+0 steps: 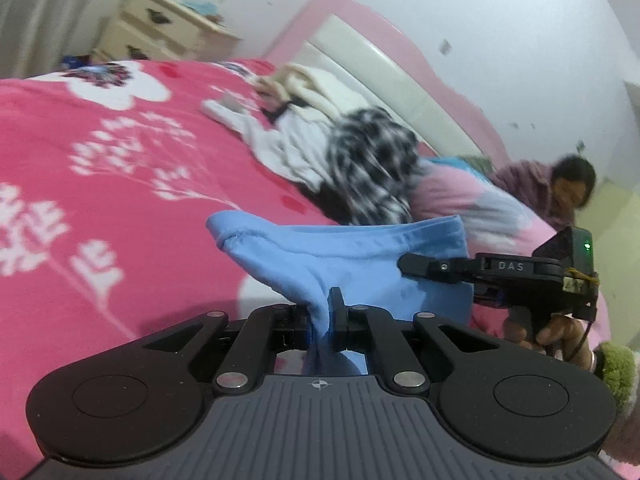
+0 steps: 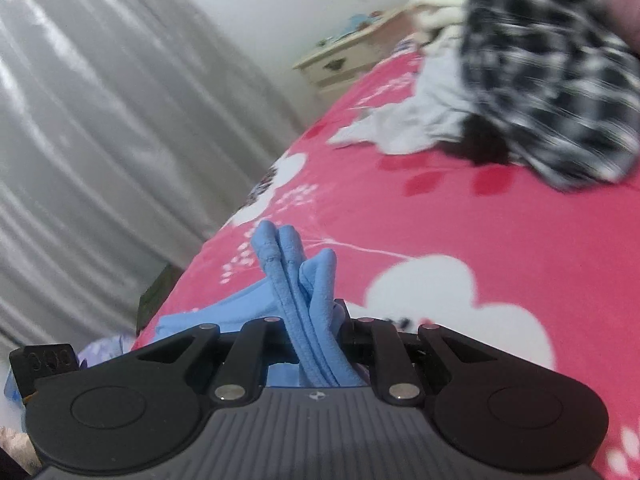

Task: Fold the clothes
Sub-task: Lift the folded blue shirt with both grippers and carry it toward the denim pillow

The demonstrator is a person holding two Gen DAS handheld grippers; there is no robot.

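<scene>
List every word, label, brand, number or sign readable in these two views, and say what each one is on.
"DAS": pale letters on the black body of the right gripper, seen side-on in the left wrist view.
A small crosshair mark, no text, sits on each gripper's grey ribbed base.
No lettering shows on the blue garment, the pink floral blanket or the blurred clothes pile.

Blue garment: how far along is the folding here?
Done: no folded item shows. In hand: the blue garment is clamped by the left gripper and the right gripper, lifted over the pink blanket. Left: the checked garment and white clothes lie heaped.
</scene>
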